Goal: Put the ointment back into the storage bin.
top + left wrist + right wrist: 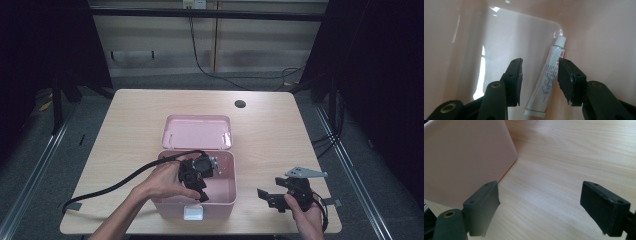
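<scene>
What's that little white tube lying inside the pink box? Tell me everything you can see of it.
The tube is small, white and looks like soft plastic, with a white screw cap at one end and a flat crimped seal at the other. Blue and red print runs along it, too blurred to read. It lies flat on the glossy floor of the pink box, cap toward a corner, near one wall. The left gripper hangs over it, jaws open either side, not touching.

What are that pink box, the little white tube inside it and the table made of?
The pink box looks like glossy moulded plastic: smooth, rounded corners, bright glare inside. The white tube seems soft plastic or laminate, printed, with a screw cap. The table shows pale wood grain, probably a matte laminate.
</scene>
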